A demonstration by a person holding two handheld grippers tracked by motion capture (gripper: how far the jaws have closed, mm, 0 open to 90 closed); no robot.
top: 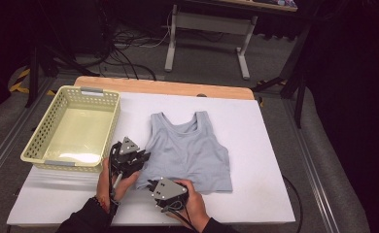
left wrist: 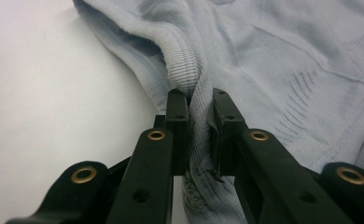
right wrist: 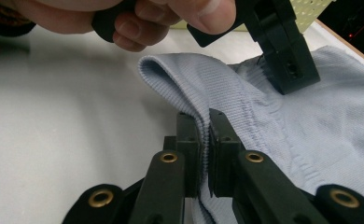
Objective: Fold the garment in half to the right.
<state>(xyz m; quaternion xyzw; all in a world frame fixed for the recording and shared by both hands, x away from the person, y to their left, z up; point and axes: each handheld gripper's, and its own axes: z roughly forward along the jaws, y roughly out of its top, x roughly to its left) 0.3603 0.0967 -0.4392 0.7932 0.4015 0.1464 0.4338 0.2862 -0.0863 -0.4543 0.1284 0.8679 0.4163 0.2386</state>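
Two grippers work the near left part of a pale grey tank top (top: pixel 187 150), which lies flat on the white worktop (top: pixel 255 145) with its straps pointing away from the person. Left of the tank top, near but apart from it, stands a pale yellow perforated basket (top: pixel 46 131) at the worktop's left edge. Between that basket and the tank top's left side, the left gripper (top: pixel 140 158) reaches in from the left; in the left gripper view its jaws are nearly closed, with a raised fold of the ribbed left edge pinched between them. Just right of it, at the tank top's near left hem, the right gripper (top: pixel 151 184) has its jaws drawn almost together on a bunched ridge of the ribbed hem, seen in the right gripper view. Both hands hold the grippers from the near side.
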